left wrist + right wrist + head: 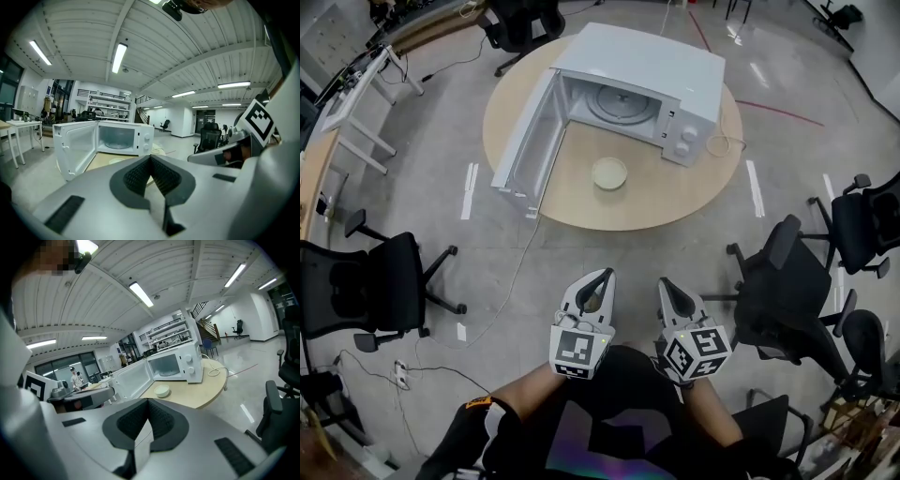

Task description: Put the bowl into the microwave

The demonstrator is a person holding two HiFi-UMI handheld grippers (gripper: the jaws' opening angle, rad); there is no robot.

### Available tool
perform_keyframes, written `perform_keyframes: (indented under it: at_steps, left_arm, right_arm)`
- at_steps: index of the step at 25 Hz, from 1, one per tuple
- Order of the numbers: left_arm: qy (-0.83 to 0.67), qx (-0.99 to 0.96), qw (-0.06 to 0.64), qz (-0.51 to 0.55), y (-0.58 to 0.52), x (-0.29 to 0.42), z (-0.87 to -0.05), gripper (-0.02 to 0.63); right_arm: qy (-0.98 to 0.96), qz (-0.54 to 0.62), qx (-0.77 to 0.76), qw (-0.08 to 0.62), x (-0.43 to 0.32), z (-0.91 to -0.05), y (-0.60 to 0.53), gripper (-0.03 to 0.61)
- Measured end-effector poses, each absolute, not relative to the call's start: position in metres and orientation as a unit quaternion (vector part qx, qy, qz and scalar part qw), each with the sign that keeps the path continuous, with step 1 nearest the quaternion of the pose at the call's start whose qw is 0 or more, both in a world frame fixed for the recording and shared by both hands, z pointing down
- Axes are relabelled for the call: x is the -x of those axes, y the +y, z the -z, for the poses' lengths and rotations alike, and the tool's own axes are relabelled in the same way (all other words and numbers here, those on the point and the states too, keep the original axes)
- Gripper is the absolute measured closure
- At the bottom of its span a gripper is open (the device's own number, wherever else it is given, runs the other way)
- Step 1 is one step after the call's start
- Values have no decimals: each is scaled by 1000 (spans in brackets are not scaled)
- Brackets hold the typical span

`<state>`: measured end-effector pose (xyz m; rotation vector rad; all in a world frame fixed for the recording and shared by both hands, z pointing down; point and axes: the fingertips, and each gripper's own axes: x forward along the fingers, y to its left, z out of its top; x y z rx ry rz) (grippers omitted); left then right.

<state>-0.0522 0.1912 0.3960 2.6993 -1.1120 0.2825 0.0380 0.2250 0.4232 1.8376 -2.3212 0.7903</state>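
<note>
Both pairs of ribbed jaws are clenched on nothing. The left gripper (602, 277) and right gripper (665, 284) are held side by side close to the person's body, well short of the round wooden table (703, 187). A pale, shallow bowl (609, 173) sits on the table just in front of the boxy white microwave (661, 70). Its door (525, 141) stands wide open, with a glass turntable (622, 105) inside.

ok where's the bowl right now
In the head view the bowl sits on the round table, just in front of the open microwave, right of its door.
</note>
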Motion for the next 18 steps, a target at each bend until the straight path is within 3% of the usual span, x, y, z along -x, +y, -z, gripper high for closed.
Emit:
perform_keyframes:
  at_steps: [18]
  left_arm:
    - [-339,-932,102,-80,102,68,-385,571]
  right_arm:
    - [-726,-243,-641,53,-25,-406,141,563]
